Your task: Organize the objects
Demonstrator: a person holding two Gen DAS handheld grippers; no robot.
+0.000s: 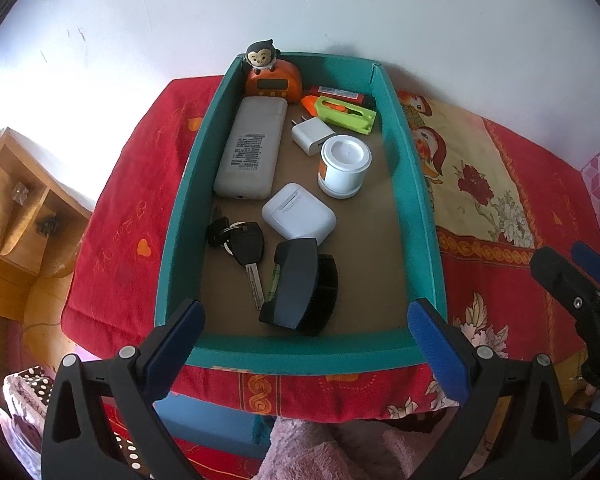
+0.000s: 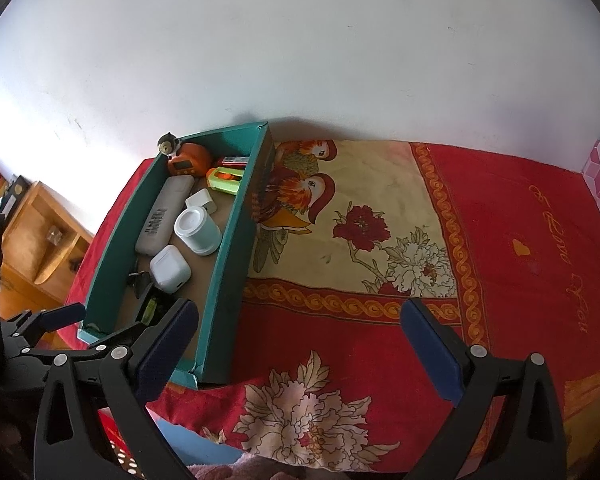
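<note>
Your left tongs point(image 1: 306, 322) stand wide apart, holding nothing, at the near rim of the teal box point(image 1: 300, 354) on the bed point(image 2: 380, 320). Your right tongs point(image 2: 300, 338) gape equally, empty, over the bedspread. Inside the box, the power bank point(image 1: 252, 148) lies lengthwise toward the wall; its label is unreadable.

Keys point(image 1: 236, 240) in box point(image 1: 300, 354), left of earbud case point(image 1: 299, 216)
</note>
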